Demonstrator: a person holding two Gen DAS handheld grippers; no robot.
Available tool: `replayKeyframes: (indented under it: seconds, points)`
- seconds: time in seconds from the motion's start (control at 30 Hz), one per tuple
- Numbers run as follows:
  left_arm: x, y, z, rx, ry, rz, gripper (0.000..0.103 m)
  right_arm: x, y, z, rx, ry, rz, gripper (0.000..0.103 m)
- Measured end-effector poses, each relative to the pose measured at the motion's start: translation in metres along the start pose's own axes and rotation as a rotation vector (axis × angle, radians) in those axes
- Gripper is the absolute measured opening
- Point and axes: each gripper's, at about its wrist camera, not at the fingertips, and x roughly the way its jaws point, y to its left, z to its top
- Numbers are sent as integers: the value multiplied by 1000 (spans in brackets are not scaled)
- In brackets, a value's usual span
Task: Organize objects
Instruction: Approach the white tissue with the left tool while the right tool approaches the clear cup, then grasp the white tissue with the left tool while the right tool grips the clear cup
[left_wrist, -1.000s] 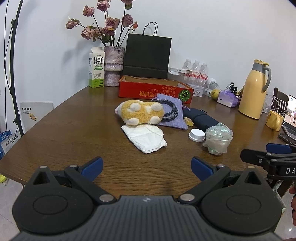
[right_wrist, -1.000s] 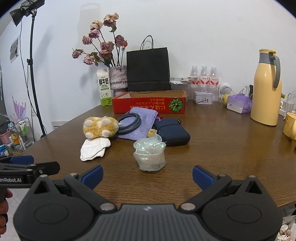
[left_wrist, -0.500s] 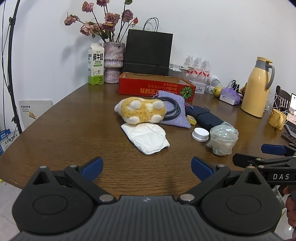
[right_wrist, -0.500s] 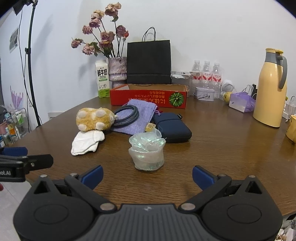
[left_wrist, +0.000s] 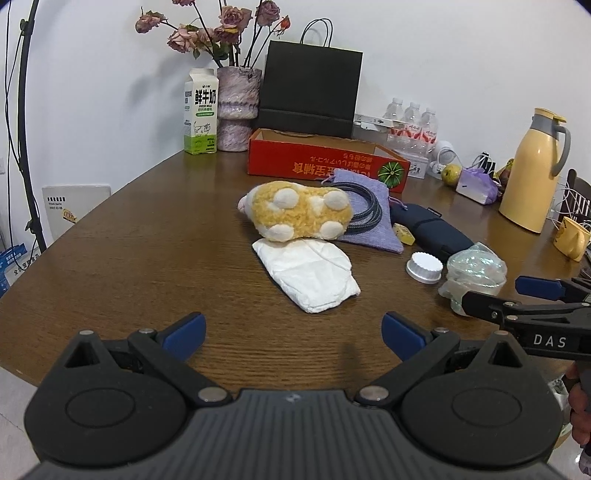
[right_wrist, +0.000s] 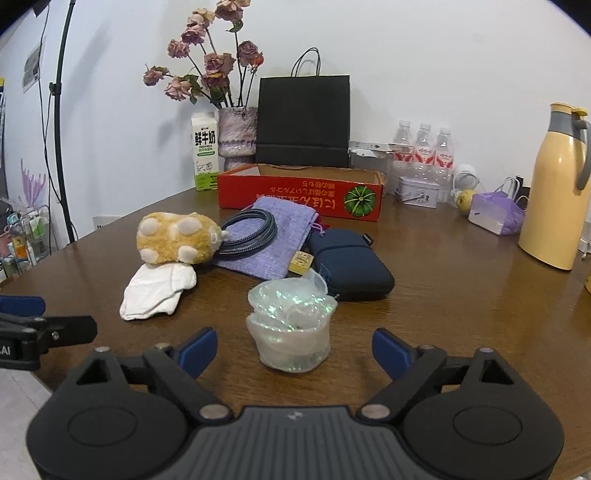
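Clutter is gathered on a brown table (left_wrist: 122, 254), and the red box (right_wrist: 299, 194) at the far side is taken as the landmark. Just in front of the box a lilac pouch (right_wrist: 273, 236) is laid flat, with a coiled cable (right_wrist: 247, 232) resting on it. To the left of the pouch a yellow plush (right_wrist: 177, 238) is seen, touching the cable, and a white cloth (right_wrist: 157, 291) is tucked against the plush's near side. To the right of the pouch a navy case (right_wrist: 351, 264) is set, with a small yellow block (right_wrist: 301, 262) between the two. Nearer than all of these, well in front of the box, a crumpled clear cup (right_wrist: 291, 332) is stood upright; a white lid (left_wrist: 424, 267) is placed just beside it in the left view.

The right gripper (right_wrist: 293, 349) is held low with the cup between its blue pads (right_wrist: 197, 349). Its jaws have just been closing, yet a gap is left on both sides and the cup is not touched. The left gripper (left_wrist: 293, 332) is held over bare wood in front of the cloth, its fingers (left_wrist: 184, 330) spread wide with nothing between them.

Behind the box a black bag (right_wrist: 303, 122), a vase (right_wrist: 236, 136) of dried roses and a milk carton (right_wrist: 205, 151) are lined up by the wall. Far right of the box a yellow jug (right_wrist: 554, 192) is stood.
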Motion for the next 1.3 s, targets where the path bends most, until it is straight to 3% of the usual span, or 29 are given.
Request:
replayKeyframes:
  seconds: [0.23, 0.43, 0.5, 0.7, 1.3]
  points:
    - [12, 1, 7, -7, 12, 6, 103, 18, 3, 7, -5, 15, 23, 79]
    - [24, 3, 14, -12, 28, 11, 103, 32, 2, 12, 1, 37, 48, 64]
    - [28, 2, 16, -12, 32, 11, 103, 36, 1, 13, 5, 43, 56, 55]
    - [42, 2, 23, -16, 51, 13, 103, 45, -1, 18, 6, 48, 81, 43]
    - [95, -17, 44, -16, 136, 26, 103, 58, -26, 30, 11, -27, 66, 40]
